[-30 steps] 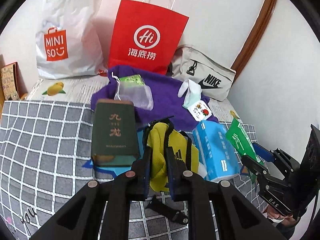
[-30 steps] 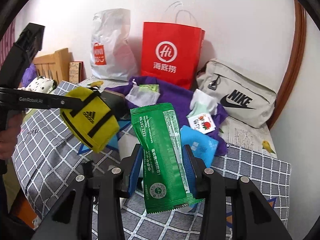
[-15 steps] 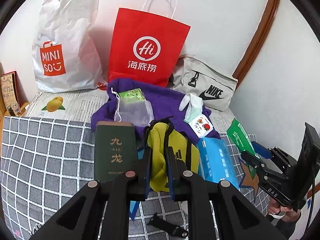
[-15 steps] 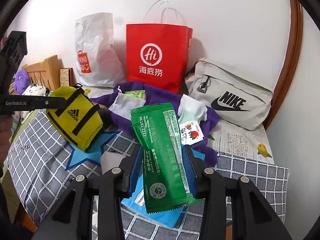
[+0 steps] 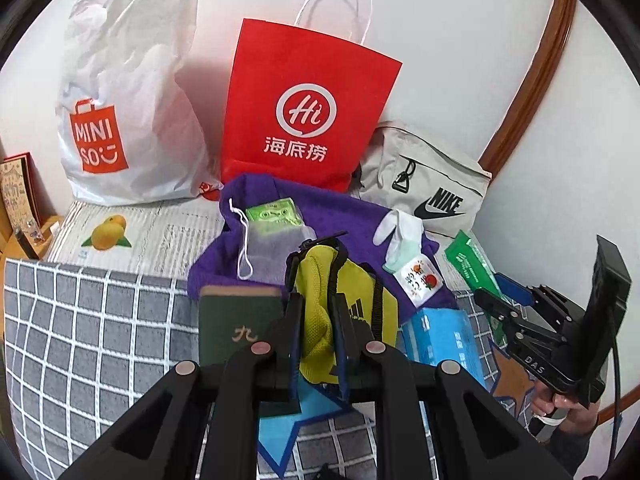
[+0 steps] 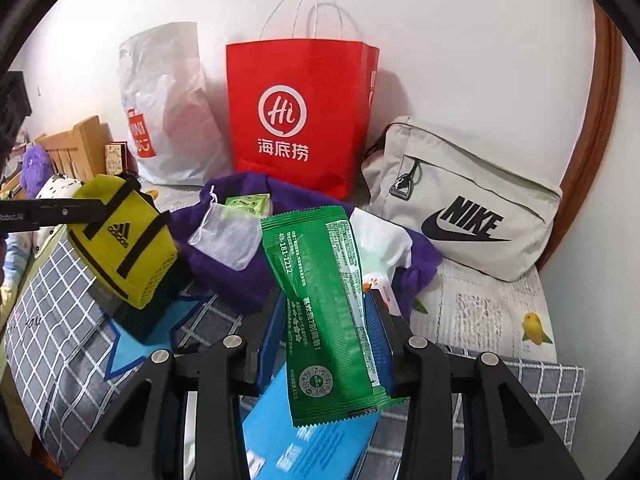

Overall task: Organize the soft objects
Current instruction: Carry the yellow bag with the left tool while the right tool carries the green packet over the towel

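Note:
My left gripper (image 5: 316,304) is shut on a yellow Adidas pouch (image 5: 356,296), held above the checked bedding. In the right wrist view the same pouch (image 6: 124,240) hangs at the left from the left gripper's fingers (image 6: 80,212). A green foil packet (image 6: 320,280) stands upright in my right gripper (image 6: 326,312), which is shut on it. The left wrist view shows that packet (image 5: 468,260) at the right edge, with a hand below it. Beyond both lies a purple cloth (image 5: 332,216) with a mesh drawstring pouch (image 5: 272,248) and white fabric (image 5: 400,236) on it.
Against the wall stand a red paper bag (image 5: 308,112), a white Miniso bag (image 5: 120,100) and a grey Nike bag (image 5: 424,184). A dark green box (image 5: 232,320) and a blue tissue pack (image 5: 440,336) lie on the grey checked bedding (image 5: 80,320). A wooden headboard (image 6: 80,140) is at the left.
Both grippers have moved forward toward the bags at the wall, each keeping its hold. The green box and blue tissue pack have slid lower in the views.

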`<state>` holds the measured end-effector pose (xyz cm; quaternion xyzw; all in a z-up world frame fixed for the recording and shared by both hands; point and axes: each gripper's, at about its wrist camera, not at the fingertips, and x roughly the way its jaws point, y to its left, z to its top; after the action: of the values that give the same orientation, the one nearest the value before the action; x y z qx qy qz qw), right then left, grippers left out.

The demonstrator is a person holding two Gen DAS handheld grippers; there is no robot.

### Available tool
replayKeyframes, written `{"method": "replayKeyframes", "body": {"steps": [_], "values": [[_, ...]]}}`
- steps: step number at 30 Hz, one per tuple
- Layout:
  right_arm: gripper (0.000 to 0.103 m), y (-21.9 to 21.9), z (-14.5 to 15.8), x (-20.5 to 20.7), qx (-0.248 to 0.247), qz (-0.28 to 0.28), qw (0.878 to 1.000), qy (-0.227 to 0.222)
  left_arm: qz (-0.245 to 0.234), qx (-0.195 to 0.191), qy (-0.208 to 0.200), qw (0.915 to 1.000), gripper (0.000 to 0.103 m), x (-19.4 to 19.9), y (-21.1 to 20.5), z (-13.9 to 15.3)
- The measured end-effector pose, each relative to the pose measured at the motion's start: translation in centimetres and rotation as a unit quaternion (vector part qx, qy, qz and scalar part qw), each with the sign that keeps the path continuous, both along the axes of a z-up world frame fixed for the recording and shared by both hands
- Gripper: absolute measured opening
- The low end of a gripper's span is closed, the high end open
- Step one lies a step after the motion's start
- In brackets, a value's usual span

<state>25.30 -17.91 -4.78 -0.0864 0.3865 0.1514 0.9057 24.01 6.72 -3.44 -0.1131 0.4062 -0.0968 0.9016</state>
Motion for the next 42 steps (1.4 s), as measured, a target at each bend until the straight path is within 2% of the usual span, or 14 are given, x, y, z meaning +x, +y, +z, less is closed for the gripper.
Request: {"method": "replayKeyframes", "body": {"steps": [7,8,14,28,33,42], "values": [[0.04,0.3,-1.7,3.0,0.006,-0.005,1.0,0.011,0.004,0.012,0.003,0.9999,0.014,2.4,0.1,0.1],[0.04,0.3,-1.9,3.4,0.009,-0.007,1.0,-0.009,0.004,0.014,0.003,0.9999,0.014,2.8,0.1,0.1],[0.04,0.2,-3.3,5.8,0.01,-0.007,1.0,0.007,0.002,0.023,0.008,0.9997,0.014,5.2,0.0,-0.5],[0.04,1.7,-6.7,9.6,0.008,0.022,0.998,0.054,-0.001,0.009,0.038,0.9992,0.014,10.1,-0.7,-3.5],[0.041,2.7,-7.6,10.8,-0.006,0.036,0.997,0.069,-0.005,0.004,0.045,0.999,0.014,11.6,-1.0,-4.5],[0.044,2.6,-9.5,12.6,-0.009,0.033,0.993,0.114,-0.013,-0.009,0.083,0.9964,0.014,13.9,-1.7,-7.2]]}}
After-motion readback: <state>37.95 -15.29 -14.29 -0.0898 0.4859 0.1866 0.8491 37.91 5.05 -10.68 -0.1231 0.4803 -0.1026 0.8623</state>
